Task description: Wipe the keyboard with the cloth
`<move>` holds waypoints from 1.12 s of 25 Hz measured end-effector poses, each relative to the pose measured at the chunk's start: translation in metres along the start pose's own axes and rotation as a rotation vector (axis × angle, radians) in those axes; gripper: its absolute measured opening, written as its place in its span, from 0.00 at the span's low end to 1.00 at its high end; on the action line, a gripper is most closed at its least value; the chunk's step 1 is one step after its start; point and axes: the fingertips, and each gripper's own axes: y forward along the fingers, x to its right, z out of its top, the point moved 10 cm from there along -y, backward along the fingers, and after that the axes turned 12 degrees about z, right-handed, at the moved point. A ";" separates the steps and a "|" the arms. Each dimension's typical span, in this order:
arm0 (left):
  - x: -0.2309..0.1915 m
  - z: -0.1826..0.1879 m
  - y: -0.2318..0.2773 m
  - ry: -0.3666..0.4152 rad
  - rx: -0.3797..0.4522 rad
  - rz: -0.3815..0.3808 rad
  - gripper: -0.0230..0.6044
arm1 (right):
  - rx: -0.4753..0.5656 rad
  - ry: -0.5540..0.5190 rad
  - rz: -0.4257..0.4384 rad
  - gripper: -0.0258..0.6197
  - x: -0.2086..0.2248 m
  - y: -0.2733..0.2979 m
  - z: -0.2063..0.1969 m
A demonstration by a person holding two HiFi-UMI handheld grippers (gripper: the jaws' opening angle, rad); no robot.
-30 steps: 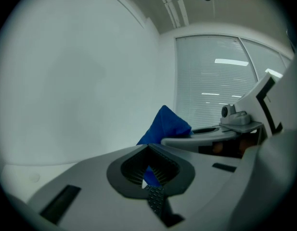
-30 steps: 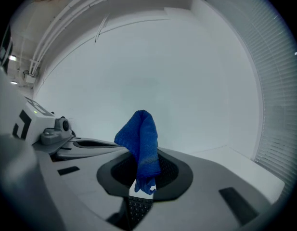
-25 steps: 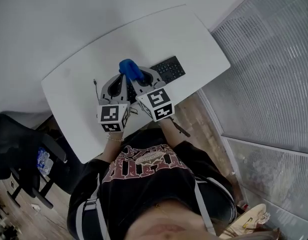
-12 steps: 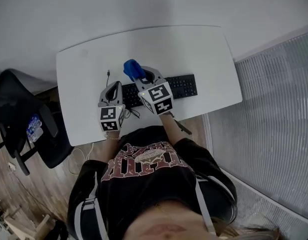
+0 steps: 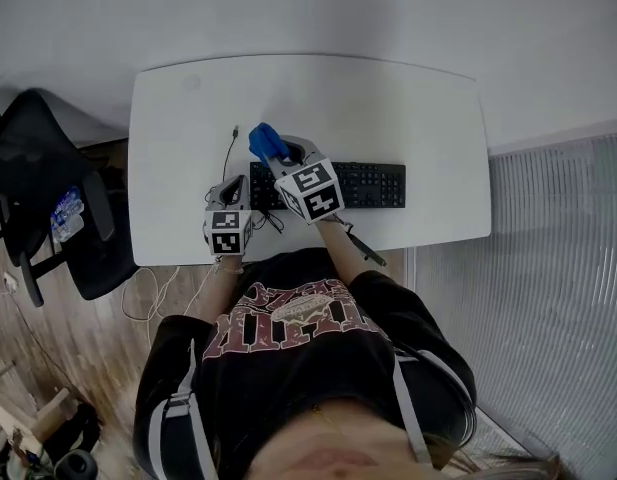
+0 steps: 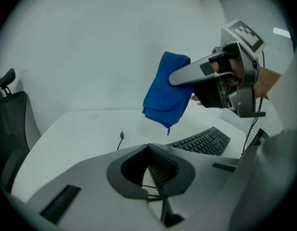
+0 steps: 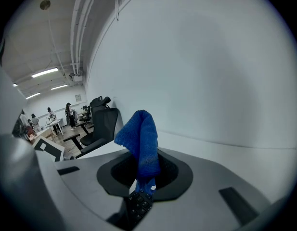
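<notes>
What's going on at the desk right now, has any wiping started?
A person works two handheld grippers over a white table. The right gripper is shut on a blue cloth and holds it in the air over the left end of the black keyboard. The cloth hangs clear of the keys, so wiping has not begun. The left gripper is shut and empty, near the table's front edge.

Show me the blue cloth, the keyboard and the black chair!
blue cloth [image 6: 166, 93], left gripper view, middle of the hanging fold.
keyboard [image 5: 373, 185], head view, keys on its right half.
black chair [image 5: 33, 150], head view, its dark upper part.
</notes>
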 end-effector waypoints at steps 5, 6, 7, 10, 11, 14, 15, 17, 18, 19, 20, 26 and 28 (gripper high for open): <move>0.007 -0.029 0.011 0.007 -0.117 -0.016 0.09 | -0.040 0.003 0.032 0.14 0.001 0.011 -0.009; 0.007 -0.034 0.012 0.001 -0.132 -0.014 0.09 | -0.045 0.004 0.038 0.14 0.000 0.012 -0.010; 0.006 -0.038 0.012 -0.005 -0.144 -0.010 0.09 | -0.050 0.004 0.044 0.14 -0.001 0.014 -0.011; 0.004 -0.045 0.014 -0.014 -0.173 -0.016 0.09 | -0.064 0.007 0.057 0.14 -0.003 0.019 -0.014; 0.004 -0.047 0.015 -0.012 -0.178 -0.019 0.09 | -0.069 0.011 0.062 0.14 -0.003 0.021 -0.015; 0.004 -0.051 0.016 -0.003 -0.189 -0.021 0.09 | -0.076 0.041 0.089 0.14 -0.005 0.029 -0.019; 0.005 -0.052 0.017 -0.002 -0.191 -0.022 0.09 | -0.074 0.058 0.101 0.14 -0.005 0.032 -0.021; 0.005 -0.054 0.019 0.009 -0.194 -0.023 0.09 | -0.071 0.089 0.121 0.14 -0.006 0.037 -0.024; 0.006 -0.056 0.019 0.018 -0.198 -0.023 0.09 | -0.075 0.095 0.125 0.14 -0.007 0.040 -0.025; 0.007 -0.057 0.020 0.025 -0.206 -0.025 0.09 | -0.083 0.093 0.124 0.14 -0.007 0.042 -0.026; 0.007 -0.058 0.020 0.026 -0.212 -0.027 0.09 | -0.096 0.083 0.121 0.14 -0.007 0.044 -0.028; 0.009 -0.058 0.022 0.043 -0.211 -0.033 0.09 | -0.151 0.067 0.115 0.14 -0.008 0.056 -0.046; 0.007 -0.058 0.021 0.058 -0.222 -0.030 0.09 | -0.168 0.080 0.114 0.14 -0.008 0.059 -0.052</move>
